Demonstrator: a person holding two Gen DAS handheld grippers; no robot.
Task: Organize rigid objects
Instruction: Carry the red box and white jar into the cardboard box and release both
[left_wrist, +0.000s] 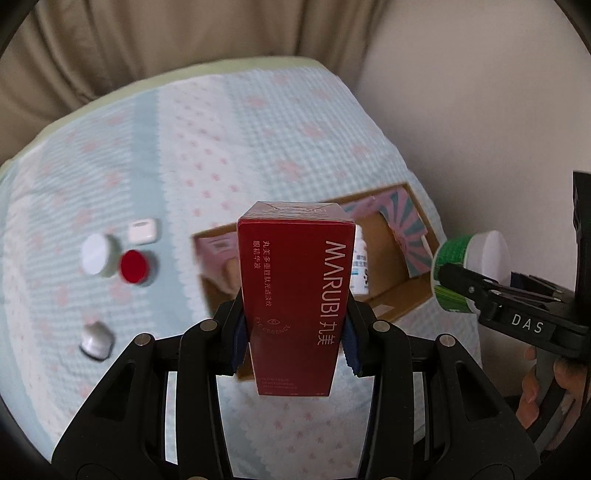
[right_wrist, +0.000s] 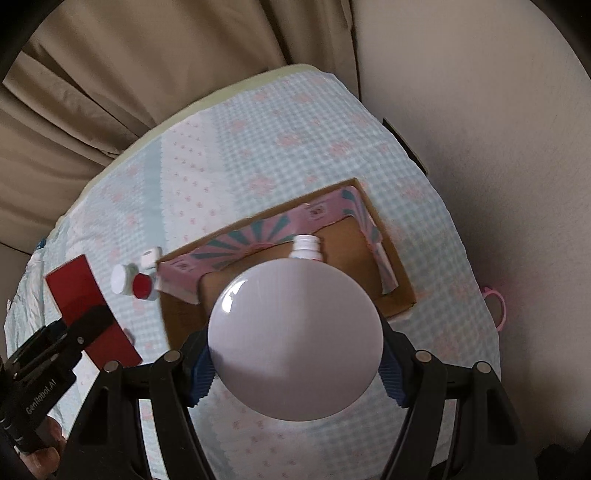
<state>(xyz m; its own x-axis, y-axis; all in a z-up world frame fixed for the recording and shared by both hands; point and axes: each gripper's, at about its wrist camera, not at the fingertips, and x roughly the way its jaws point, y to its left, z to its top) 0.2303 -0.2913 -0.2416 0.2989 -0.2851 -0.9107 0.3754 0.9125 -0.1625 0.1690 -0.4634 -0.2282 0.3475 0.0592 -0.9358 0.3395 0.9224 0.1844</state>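
My left gripper (left_wrist: 295, 332) is shut on a tall red MARUBI box (left_wrist: 295, 288), held upright above the table in front of the open cardboard box (left_wrist: 399, 299). The red box also shows in the right wrist view (right_wrist: 88, 314). My right gripper (right_wrist: 295, 373) is shut on a green jar with a white lid (right_wrist: 295, 339), held above the cardboard box (right_wrist: 395, 273). The jar shows at the right of the left wrist view (left_wrist: 465, 269). A white bottle (right_wrist: 306, 247) stands inside the cardboard box.
On the blue checked cloth (left_wrist: 221, 140) left of the box lie a white-lidded jar (left_wrist: 98, 254), a red-lidded jar (left_wrist: 135, 267), a white earbud case (left_wrist: 142, 230) and a small white container (left_wrist: 96, 339). A curtain and a wall stand behind the table.
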